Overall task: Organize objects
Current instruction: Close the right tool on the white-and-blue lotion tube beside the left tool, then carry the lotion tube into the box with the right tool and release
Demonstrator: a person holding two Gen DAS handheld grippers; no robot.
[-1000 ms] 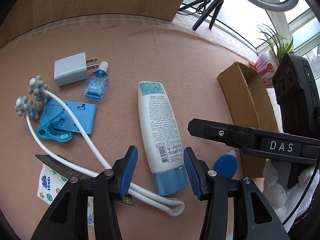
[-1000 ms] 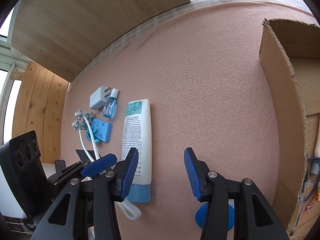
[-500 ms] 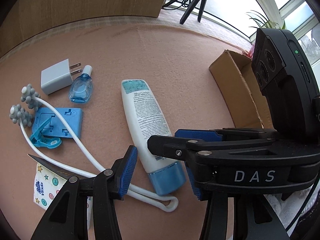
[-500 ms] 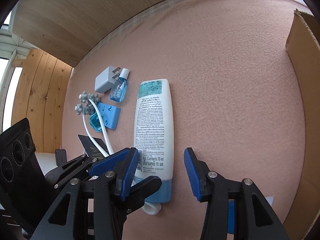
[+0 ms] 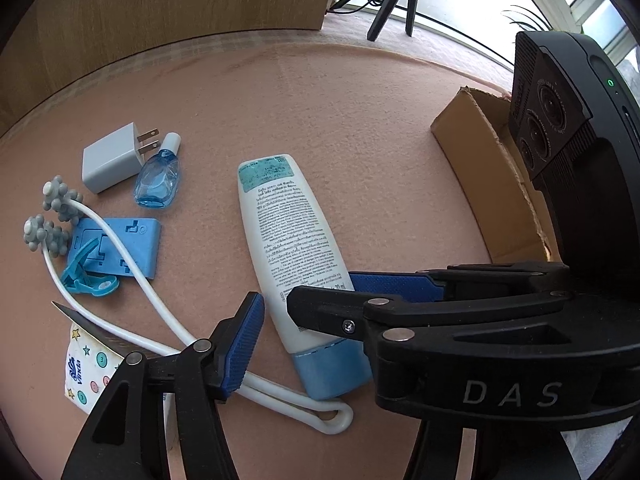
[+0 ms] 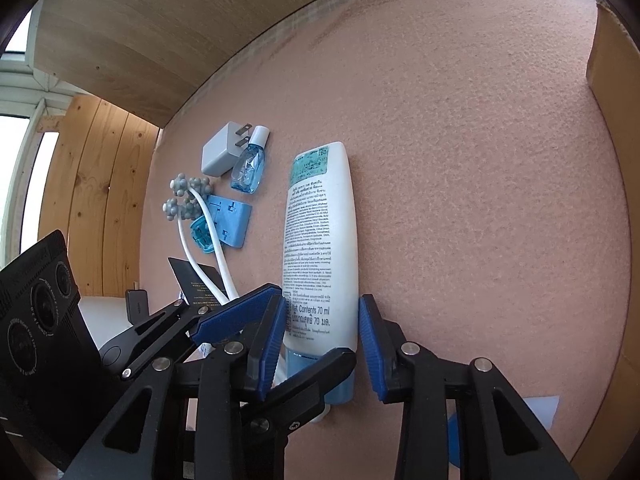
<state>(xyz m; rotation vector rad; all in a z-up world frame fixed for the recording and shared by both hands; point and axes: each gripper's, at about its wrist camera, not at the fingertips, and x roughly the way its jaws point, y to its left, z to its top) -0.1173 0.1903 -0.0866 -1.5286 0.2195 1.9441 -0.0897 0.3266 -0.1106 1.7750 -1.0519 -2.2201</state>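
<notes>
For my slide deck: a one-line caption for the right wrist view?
Right tool straddling the lower end of a white tube lying on the pink mat.

Pink felt tabletop (image 5: 360,128) carries: white lotion tube (image 5: 292,240), grey charger plug (image 5: 112,158), blue dropper bottle (image 5: 158,182), blue phone stand (image 5: 128,246), white roller massager (image 5: 132,284), tissue pack (image 5: 86,368), cardboard box (image 5: 492,184).

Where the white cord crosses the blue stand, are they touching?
Touching. Left wrist view shows the white cord lying right across the blue stand's top.
</notes>
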